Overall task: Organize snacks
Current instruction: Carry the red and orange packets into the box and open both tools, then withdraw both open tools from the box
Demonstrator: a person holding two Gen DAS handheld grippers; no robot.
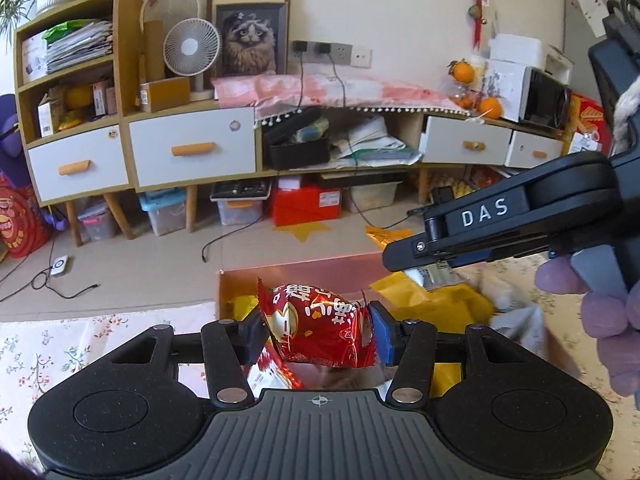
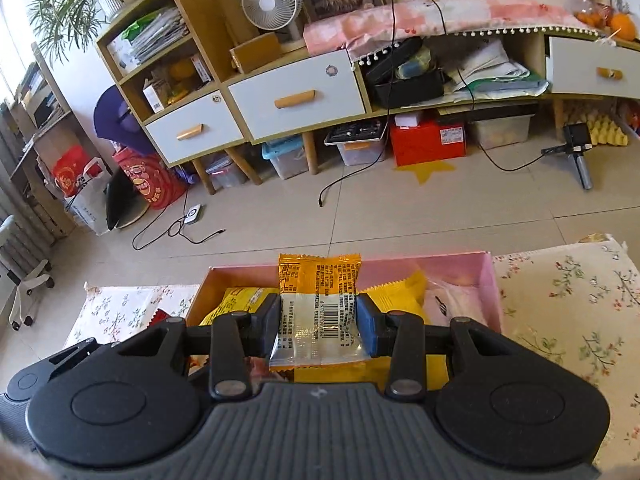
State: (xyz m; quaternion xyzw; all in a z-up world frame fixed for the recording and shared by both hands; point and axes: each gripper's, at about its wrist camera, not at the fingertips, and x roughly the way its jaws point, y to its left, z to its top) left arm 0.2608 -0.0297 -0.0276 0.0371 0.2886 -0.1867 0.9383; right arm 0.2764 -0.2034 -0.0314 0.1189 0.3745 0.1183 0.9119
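Note:
My left gripper (image 1: 318, 330) is shut on a puffy red snack packet (image 1: 316, 326) and holds it over the near end of a pink cardboard box (image 1: 320, 266). Yellow packets (image 1: 448, 304) lie in that box. My right gripper (image 2: 318, 322) is shut on an orange and clear snack packet (image 2: 318, 304) with a barcode, above the same pink box (image 2: 490, 280). In the left wrist view the right gripper (image 1: 424, 270) reaches in from the right, gripping its packet, with a gloved hand (image 1: 600, 308) on its handle. More yellow packets (image 2: 240, 298) fill the box below.
The box sits on a floral cloth (image 2: 568, 300) at the table's far edge. Beyond lies a tiled floor (image 2: 360, 216) with cables, then a wooden cabinet (image 2: 296, 96) with white drawers, storage bins, a fan and oranges. The left gripper's body (image 2: 52, 364) shows at the lower left.

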